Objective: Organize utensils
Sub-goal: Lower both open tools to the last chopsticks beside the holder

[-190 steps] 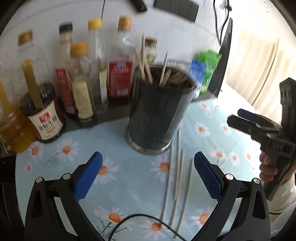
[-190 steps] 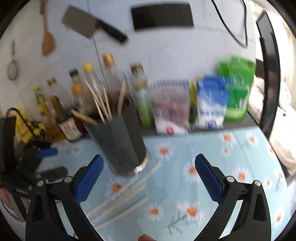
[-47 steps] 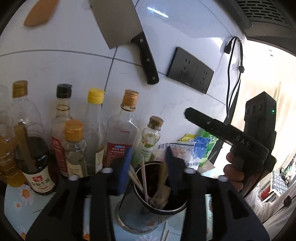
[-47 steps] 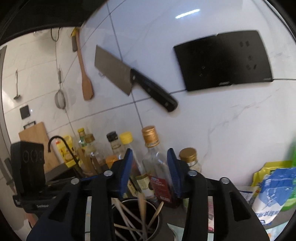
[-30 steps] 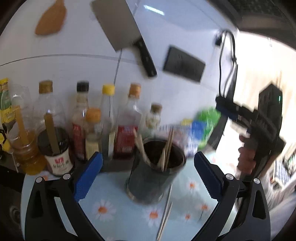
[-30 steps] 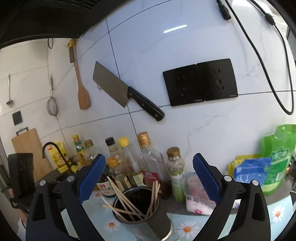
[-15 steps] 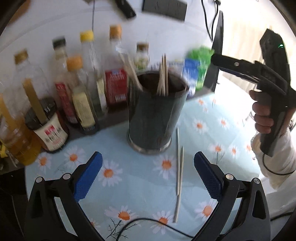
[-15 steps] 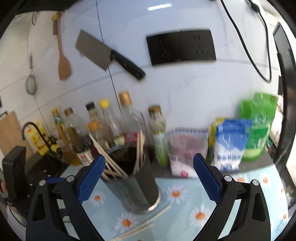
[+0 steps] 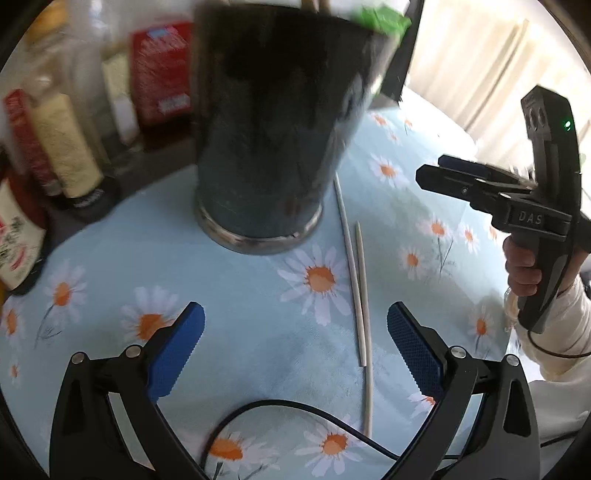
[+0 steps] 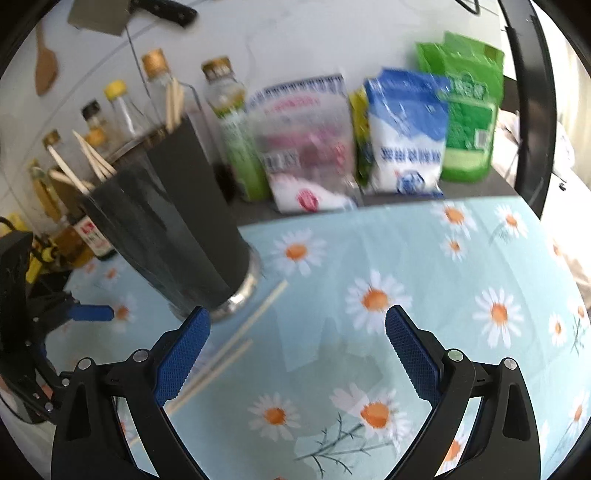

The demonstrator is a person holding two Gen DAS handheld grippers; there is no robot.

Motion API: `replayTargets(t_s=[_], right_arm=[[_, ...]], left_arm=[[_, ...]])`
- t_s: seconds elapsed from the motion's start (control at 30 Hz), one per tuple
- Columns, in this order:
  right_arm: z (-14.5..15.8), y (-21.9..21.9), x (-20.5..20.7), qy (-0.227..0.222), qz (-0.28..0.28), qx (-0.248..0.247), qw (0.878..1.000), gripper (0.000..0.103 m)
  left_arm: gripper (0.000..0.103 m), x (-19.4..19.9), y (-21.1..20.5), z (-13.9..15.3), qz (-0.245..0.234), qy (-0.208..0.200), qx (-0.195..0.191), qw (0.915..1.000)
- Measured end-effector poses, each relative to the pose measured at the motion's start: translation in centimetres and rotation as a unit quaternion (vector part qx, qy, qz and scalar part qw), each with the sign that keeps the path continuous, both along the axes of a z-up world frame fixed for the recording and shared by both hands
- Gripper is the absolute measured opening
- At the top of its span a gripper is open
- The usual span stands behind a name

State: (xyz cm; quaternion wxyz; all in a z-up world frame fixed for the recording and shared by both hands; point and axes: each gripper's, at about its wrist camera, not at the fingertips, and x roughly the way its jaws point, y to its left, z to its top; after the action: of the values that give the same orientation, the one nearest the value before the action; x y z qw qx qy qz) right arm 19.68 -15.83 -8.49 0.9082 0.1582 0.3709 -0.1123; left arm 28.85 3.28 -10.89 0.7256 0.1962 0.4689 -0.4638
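Observation:
A dark metal utensil holder [image 9: 273,122] stands on the daisy-print tablecloth [image 9: 236,295], with several wooden chopsticks [image 10: 88,158] standing in it. Two loose chopsticks [image 9: 356,291] lie on the cloth just right of the holder's base; they also show in the right wrist view [image 10: 236,339]. My left gripper [image 9: 293,350] is open and empty, low over the cloth with the loose chopsticks between its fingers. My right gripper [image 10: 297,350] is open and empty, right of the holder; it also shows in the left wrist view [image 9: 461,177].
Sauce and oil bottles [image 9: 62,147] stand in a row behind the holder at the left. Bags of seasoning [image 10: 406,129] lean against the wall at the right. A black cable [image 9: 295,417] trails across the cloth near my left gripper. A cleaver [image 10: 125,14] hangs on the wall.
Both grippers were raised and shut over the holder, then opened and came down to the table. The loose chopsticks on the cloth have gone from several to two.

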Motion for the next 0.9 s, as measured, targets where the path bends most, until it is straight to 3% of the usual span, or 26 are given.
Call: replayTargets(t_s=[0.2,0.5,0.9], right_arm=[[-1.5,0.1,-0.8,0.024,-0.03,0.008,0.999,0.091],[-2.8,0.8,-1.2,0.037,-0.057,0.018,0.998,0.091],[-3.9,0.5,-1.4,0.046,-0.09,0.053,0.993,0.091]], left_arm=[[0.097,0.1,-2.8,-2.6,-0.038,0.002,0.042,0.9984],[0.098,-0.6,-5.2,-3.3,-0.061,-0.051,0.076,0.9939],[0.098,-0.9,-6.7,-3.2,-0.024,-0.042,0.105,0.9932]])
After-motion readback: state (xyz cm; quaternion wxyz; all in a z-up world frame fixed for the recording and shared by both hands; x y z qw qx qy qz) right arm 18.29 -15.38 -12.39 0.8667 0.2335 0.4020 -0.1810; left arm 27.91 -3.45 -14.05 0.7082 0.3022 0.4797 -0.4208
